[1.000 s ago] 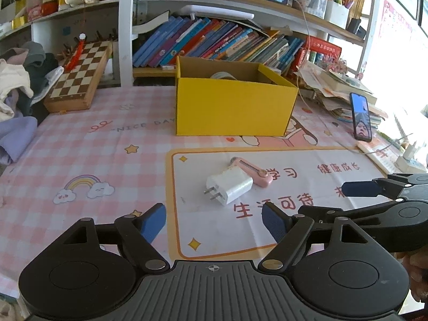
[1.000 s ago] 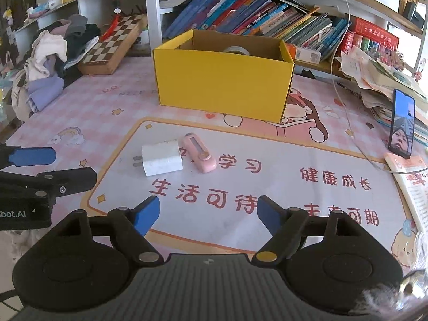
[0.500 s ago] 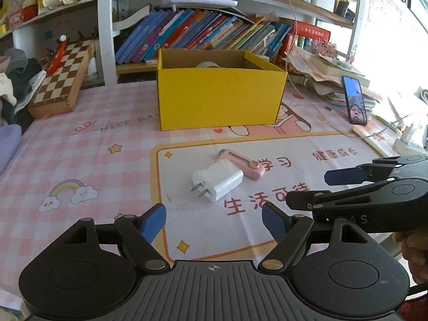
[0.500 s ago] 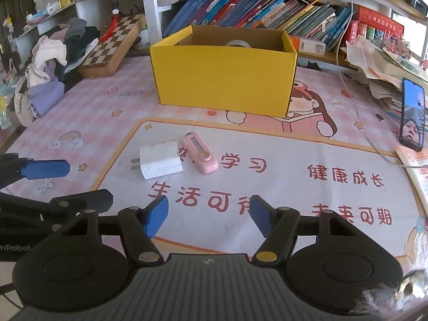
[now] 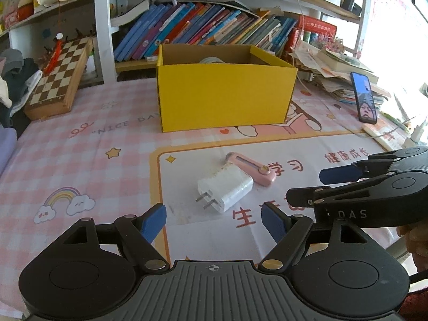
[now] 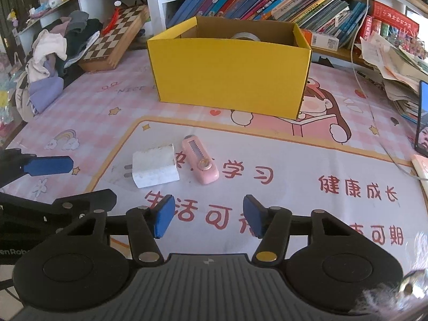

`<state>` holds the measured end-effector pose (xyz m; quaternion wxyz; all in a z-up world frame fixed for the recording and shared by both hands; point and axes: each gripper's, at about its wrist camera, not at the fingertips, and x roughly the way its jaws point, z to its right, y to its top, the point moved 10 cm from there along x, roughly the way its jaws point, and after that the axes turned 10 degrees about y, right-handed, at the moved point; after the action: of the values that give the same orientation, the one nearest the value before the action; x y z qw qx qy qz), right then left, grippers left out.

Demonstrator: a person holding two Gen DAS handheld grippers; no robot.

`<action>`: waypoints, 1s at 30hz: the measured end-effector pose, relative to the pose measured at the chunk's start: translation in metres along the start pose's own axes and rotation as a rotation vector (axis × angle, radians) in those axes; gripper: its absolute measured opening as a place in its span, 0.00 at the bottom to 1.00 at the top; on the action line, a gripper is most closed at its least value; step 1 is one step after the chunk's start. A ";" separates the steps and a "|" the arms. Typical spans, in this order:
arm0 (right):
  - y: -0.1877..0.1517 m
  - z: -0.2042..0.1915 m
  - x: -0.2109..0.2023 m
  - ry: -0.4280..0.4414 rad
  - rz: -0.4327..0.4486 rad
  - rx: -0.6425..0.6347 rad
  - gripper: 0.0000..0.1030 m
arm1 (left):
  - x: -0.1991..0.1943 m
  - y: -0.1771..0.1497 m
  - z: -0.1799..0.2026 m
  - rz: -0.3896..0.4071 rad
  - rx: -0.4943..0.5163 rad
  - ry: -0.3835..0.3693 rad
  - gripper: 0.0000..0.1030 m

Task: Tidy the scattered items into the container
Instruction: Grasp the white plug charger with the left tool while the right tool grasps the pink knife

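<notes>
A white plug charger lies on the printed mat, touching a pink utility knife. Both also show in the right wrist view, the charger left of the knife. The open yellow box stands behind them with a tape roll inside. My left gripper is open and empty, just short of the charger. My right gripper is open and empty, short of the knife. The right gripper also shows in the left wrist view.
A chessboard leans at the back left beside a pile of clothes. Books fill the shelf behind the box. A phone stands on stacked papers at the right, with a cable across the mat.
Both grippers have moved forward toward the charger and knife, which look larger now. The right gripper's fingers have come a little closer together. The objects on the mat have not moved.
</notes>
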<state>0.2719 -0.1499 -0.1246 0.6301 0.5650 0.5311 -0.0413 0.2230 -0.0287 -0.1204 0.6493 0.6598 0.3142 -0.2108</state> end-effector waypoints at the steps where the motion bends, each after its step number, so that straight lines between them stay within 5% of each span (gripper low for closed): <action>1: 0.001 0.001 0.002 0.002 -0.003 -0.003 0.54 | 0.002 0.000 0.000 -0.002 -0.001 0.001 0.78; 30: 0.025 0.035 0.045 0.068 -0.074 0.038 0.52 | 0.065 0.013 0.015 -0.033 0.042 -0.037 0.77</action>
<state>0.3297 -0.1426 -0.1475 0.5990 0.5580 0.5716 -0.0554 0.2802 -0.0335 -0.1564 0.6373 0.6641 0.3084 -0.2402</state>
